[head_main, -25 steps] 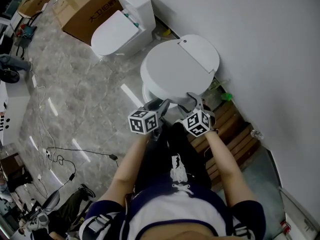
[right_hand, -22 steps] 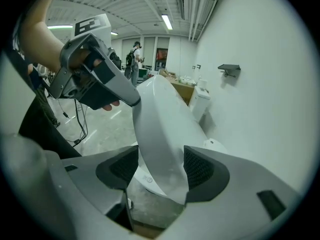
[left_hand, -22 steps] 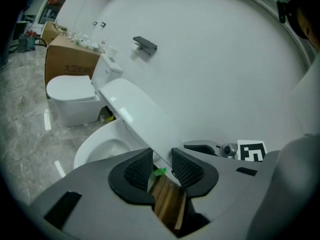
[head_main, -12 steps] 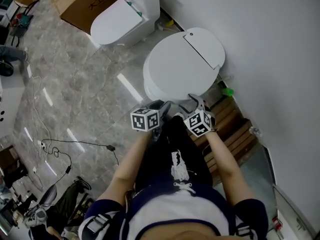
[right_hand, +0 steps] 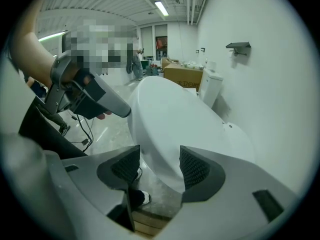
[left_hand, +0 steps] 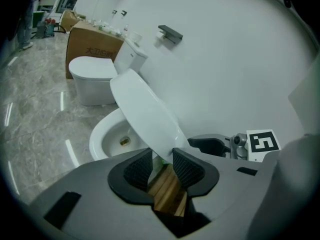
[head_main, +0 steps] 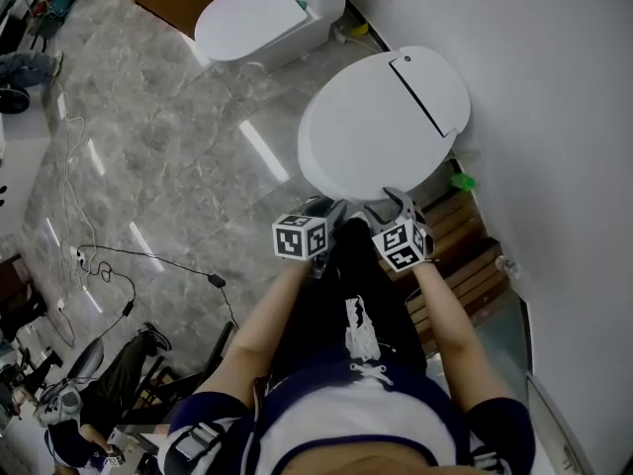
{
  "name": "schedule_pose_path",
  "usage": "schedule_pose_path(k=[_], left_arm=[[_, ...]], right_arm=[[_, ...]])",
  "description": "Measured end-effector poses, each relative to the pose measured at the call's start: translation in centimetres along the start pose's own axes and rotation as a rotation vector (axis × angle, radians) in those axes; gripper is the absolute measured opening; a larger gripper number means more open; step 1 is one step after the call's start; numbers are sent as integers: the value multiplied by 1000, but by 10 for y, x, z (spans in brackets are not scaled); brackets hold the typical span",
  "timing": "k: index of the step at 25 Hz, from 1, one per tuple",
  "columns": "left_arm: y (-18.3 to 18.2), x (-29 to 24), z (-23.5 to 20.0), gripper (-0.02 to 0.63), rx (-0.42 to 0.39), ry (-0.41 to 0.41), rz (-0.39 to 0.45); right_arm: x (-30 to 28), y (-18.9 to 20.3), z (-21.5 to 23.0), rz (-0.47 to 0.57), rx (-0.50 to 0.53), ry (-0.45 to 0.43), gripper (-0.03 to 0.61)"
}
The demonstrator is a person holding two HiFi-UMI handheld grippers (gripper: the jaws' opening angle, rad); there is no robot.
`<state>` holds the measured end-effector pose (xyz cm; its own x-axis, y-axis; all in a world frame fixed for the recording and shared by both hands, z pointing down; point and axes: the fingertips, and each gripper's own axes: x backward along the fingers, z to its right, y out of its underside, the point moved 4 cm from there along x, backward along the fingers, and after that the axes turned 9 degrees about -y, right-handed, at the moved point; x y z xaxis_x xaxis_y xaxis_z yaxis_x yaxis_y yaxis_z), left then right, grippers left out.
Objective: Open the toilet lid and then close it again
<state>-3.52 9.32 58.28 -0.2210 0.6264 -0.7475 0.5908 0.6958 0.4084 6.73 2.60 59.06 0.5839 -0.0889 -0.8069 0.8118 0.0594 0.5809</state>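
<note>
The white toilet lid [head_main: 381,117] stands partly raised and tilted, and the left gripper view shows the open bowl [left_hand: 112,136] under it. My left gripper [left_hand: 161,160] is shut on the lid's front rim [left_hand: 165,134], which sits pinched between its pads. My right gripper [right_hand: 159,165] is open, with the lid's rim [right_hand: 160,149] just beyond its pads and a gap beside the left pad. In the head view, the left gripper [head_main: 329,211] and the right gripper [head_main: 389,206] sit side by side at the lid's near edge.
A second toilet [head_main: 262,13] and a cardboard box [left_hand: 92,44] stand further along the wall [head_main: 554,117]. Wooden slats [head_main: 465,245] lie to the right of the toilet. Cables [head_main: 129,265] trail over the marble floor at the left. A person's legs fill the space below the grippers.
Both grippers have sunk a little while staying at the lid's front edge, and the lid has tipped lower. The head view has shifted, so the toilet sits further right.
</note>
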Motion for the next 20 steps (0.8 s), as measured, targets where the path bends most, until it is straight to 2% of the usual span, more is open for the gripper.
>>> schedule_pose_path(k=[20], left_arm=[[47,-34,-62,121,114,-84,-99]], right_arm=[[-60,26,-16,-81,-24,-135,242]])
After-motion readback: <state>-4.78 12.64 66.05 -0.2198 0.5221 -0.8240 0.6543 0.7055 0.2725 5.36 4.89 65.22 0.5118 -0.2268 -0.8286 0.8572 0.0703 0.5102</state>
